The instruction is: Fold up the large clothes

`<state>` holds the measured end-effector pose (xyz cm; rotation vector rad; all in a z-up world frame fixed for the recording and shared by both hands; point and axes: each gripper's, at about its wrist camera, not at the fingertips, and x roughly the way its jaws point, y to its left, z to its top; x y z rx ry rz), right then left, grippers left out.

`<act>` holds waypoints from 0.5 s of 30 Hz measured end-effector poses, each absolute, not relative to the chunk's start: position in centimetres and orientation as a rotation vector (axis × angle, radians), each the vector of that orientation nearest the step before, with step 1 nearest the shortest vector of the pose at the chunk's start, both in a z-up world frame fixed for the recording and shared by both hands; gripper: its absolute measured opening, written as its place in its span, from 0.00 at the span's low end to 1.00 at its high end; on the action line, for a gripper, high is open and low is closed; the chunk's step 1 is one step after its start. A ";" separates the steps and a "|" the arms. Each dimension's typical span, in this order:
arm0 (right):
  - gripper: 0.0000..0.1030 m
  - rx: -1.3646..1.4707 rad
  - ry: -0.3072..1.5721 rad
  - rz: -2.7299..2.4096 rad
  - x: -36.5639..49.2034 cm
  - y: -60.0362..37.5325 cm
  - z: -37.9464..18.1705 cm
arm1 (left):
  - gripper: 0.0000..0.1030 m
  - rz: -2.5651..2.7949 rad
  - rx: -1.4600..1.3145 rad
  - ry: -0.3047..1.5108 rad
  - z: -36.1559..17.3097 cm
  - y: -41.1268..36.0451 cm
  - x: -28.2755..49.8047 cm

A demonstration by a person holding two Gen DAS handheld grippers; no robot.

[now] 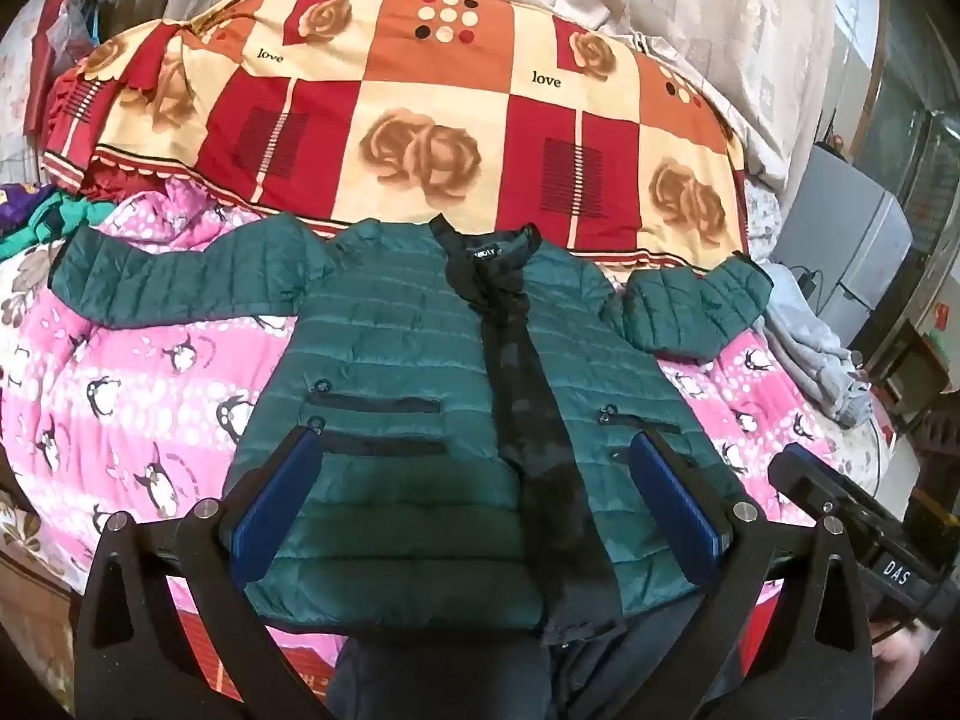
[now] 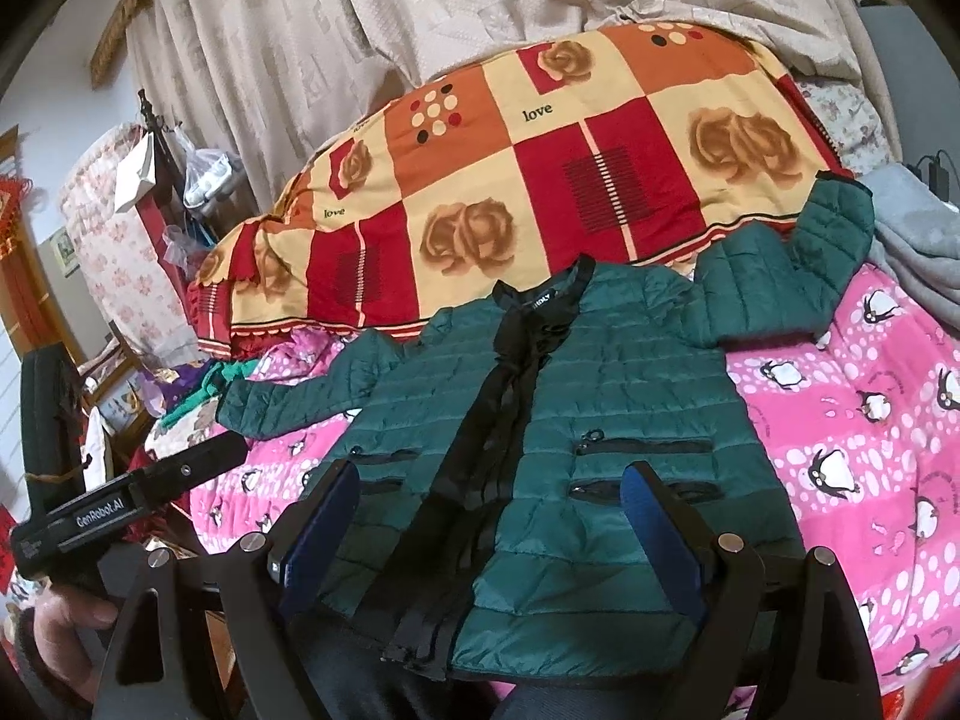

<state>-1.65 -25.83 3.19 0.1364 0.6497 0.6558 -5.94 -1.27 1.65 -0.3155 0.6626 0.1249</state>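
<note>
Lying front-up on a pink penguin-print blanket [image 1: 150, 372], a dark green quilted jacket [image 1: 390, 360] is spread flat with both sleeves stretched out to the sides and its black zipper band [image 1: 522, 372] running down the middle. The collar points toward a large patchwork quilt [image 1: 420, 108] of red, orange and cream squares — heaped just behind the jacket. The left gripper [image 1: 474, 480] hovers above the lower part of the jacket, its blue-padded jaws spread wide with nothing between them. The right gripper [image 2: 489, 516] hangs over the same hem area, jaws also wide apart and empty. A grey garment [image 1: 810, 348] lies beside the jacket's sleeve at the blanket's edge — pale curtains [image 2: 360, 30] hang behind.
</note>
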 end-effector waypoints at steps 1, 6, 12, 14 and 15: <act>0.85 0.135 0.644 0.657 -1.7 -25.9 3.1 | 1.00 0.123 -0.316 0.663 1.6 -1.2 -6.0; 0.85 0.139 0.686 0.643 -1.9 -26.1 3.1 | 1.00 0.103 -0.315 0.676 1.2 -1.7 -5.9; 0.85 0.166 0.711 0.641 -2.1 -26.1 3.2 | 1.00 0.106 -0.324 0.671 1.2 -1.6 -6.0; 0.85 0.164 0.663 0.656 -2.3 -26.1 3.3 | 1.00 0.110 -0.336 0.673 1.2 -1.3 -6.0; 0.85 0.162 0.664 0.656 -2.4 -26.0 3.4 | 1.00 0.111 -0.342 0.674 1.2 -1.1 -6.1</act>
